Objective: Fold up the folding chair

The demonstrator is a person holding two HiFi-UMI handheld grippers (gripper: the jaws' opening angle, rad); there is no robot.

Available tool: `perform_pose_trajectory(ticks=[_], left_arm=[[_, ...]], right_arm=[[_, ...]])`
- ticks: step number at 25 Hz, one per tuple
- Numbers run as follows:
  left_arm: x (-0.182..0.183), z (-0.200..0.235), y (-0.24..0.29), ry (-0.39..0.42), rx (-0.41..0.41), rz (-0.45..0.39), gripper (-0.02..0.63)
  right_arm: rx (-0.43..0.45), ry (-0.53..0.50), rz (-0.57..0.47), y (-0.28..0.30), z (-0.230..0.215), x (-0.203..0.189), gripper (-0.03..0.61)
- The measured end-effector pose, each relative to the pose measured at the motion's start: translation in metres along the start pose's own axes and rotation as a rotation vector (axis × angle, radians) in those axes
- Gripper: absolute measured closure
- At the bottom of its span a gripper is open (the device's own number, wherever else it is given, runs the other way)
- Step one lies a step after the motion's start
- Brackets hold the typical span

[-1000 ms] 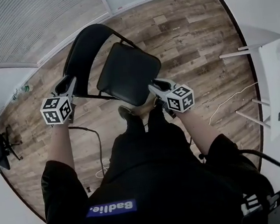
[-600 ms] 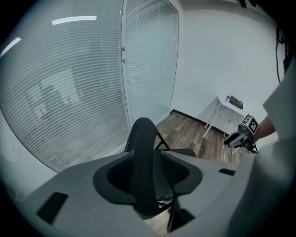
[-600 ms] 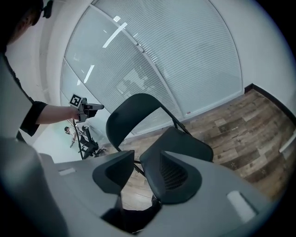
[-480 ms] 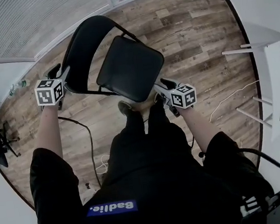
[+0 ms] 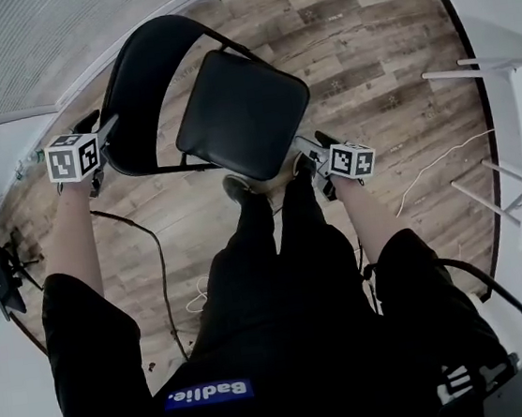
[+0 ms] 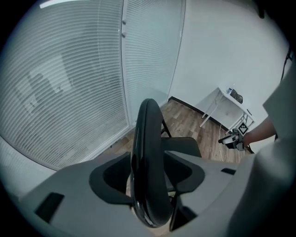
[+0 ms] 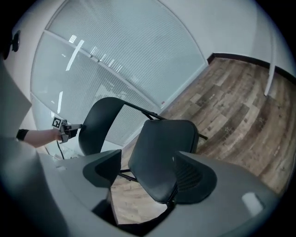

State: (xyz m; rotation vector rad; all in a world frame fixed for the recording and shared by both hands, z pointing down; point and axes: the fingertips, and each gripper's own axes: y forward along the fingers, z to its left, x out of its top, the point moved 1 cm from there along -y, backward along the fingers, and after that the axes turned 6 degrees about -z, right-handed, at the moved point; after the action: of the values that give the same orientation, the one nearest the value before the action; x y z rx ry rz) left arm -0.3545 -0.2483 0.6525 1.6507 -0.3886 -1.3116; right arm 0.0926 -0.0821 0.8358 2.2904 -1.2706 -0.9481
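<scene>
The left tongs [image 5: 101, 133] and right tongs [image 5: 309, 150] have just been opened wide. The folding chair [image 5: 231, 121] is straddled loosely at the backrest [image 5: 137, 81] and the seat [image 7: 162, 152]. Its legs are largely hidden beneath.

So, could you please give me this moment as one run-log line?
left gripper: jaws just opening, backrest between | right gripper: jaws just opening, seat between

Reaching forward and down, the left gripper [image 5: 98, 130] is just opening its jaws around the backrest [image 6: 149, 139] while the right gripper [image 5: 306, 150] is opening its own around the seat [image 7: 159, 152], neither gripping.
</scene>
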Motion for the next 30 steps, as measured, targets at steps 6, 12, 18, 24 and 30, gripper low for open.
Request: perform_pose_trajectory(ticks=[6, 12, 18, 24, 30], left_arm=[[-0.008, 0.005, 0.028, 0.029, -0.043, 0.081, 0.402], [-0.006, 0.007, 0.054, 0.029, -0.069, 0.09, 0.402], [-0.006, 0.006, 0.068, -0.004, -0.114, 0.06, 0.402], [-0.014, 0.001, 0.078, -0.001, -0.122, 0.037, 0.43], [-0.015, 0.002, 0.085, -0.015, -0.142, 0.038, 0.453]], right_arm=[[-0.016, 0.158, -0.037, 0.02, -0.053, -0.008, 0.16], [-0.009, 0.227, -0.013, 0.057, -0.102, -0.025, 0.137], [0.014, 0.262, 0.019, 0.107, -0.127, -0.045, 0.132], [-0.028, 0.28, 0.026, 0.142, -0.156, -0.062, 0.103], [-0.006, 0.327, 0.003, 0.172, -0.169, -0.07, 0.1]])
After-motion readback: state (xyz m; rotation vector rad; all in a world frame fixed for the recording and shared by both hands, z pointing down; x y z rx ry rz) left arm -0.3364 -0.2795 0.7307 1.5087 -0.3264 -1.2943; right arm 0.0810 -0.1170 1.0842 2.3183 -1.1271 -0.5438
